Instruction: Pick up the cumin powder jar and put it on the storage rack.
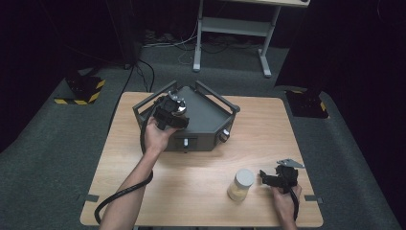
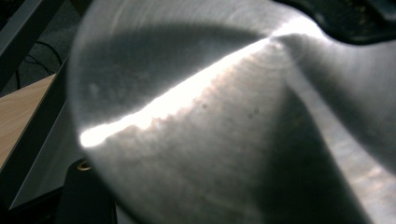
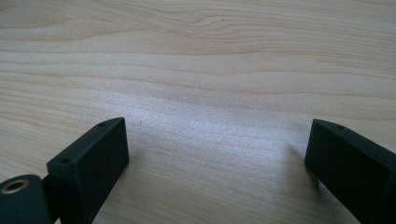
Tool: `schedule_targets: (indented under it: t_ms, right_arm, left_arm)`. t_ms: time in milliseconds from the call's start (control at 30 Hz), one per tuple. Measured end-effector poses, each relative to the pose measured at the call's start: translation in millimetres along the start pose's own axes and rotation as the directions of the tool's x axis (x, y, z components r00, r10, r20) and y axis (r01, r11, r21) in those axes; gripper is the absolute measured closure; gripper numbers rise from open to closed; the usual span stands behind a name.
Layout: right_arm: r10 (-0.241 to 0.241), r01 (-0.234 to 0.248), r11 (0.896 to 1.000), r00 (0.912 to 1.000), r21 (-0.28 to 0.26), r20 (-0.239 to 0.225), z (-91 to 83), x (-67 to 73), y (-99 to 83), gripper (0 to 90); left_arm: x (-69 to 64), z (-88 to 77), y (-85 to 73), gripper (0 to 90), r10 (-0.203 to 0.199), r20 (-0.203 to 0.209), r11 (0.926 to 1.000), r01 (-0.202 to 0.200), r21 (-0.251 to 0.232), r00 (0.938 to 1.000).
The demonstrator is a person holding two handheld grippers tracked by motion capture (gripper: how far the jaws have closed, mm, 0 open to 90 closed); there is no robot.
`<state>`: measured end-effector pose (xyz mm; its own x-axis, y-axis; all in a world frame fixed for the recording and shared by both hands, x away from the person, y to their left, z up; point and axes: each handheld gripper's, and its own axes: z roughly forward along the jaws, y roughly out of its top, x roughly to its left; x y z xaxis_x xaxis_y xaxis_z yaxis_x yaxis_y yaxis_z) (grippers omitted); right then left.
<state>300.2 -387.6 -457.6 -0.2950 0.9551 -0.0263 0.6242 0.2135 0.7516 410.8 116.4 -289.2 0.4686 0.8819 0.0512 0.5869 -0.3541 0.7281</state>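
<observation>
The left gripper (image 1: 176, 109) has its fingers closed on a round metal weight (image 2: 224, 121) and holds it above the platform of the grey scale (image 1: 203, 124) on the worktop (image 1: 191, 187). The right gripper (image 1: 268, 178), fingers open and empty, rests near the jar (image 1: 241, 184). To do this well, I think the weight should come down level and slowly onto the middle of the platform before the fingers let go.

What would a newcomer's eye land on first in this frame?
The dark grey scale at the table's far side, where the left gripper holds a shiny metal weight over its platform. Next, the white-lidded jar near the front edge, beside the right gripper with its fingers open.
</observation>
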Motion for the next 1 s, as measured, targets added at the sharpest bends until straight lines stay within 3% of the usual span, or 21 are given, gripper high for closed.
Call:
schedule_targets:
  t_ms: [300,533,667,1000]
  right_arm:
    - [0.000,0.000,1.000,1.0000,0.000,0.001,0.0,0.2,-0.1,5.7]
    - [0.002,-0.002,1.000,1.0000,-0.001,0.003,0.0,0.4,-0.2,5.8]
    - [0.003,-0.003,1.000,1.0000,0.000,0.003,0.0,0.4,-0.1,5.8]
    - [0.002,-0.002,1.000,1.0000,0.000,0.003,0.0,0.5,-0.1,5.8]
  left_arm:
    - [5.6,12.5,-0.3,31.2,-0.035,-0.028,0.9994,0.035,-0.002,0.9990]
    - [2.9,18.8,-1.3,31.2,-0.023,-0.035,0.9997,0.023,0.004,0.9991]
    - [1.4,19.9,-2.0,31.2,-0.012,-0.033,0.9999,0.012,-0.002,0.9994]
    - [8.7,22.2,-4.9,31.1,-0.045,-0.006,0.9989,0.045,-0.014,0.9990]
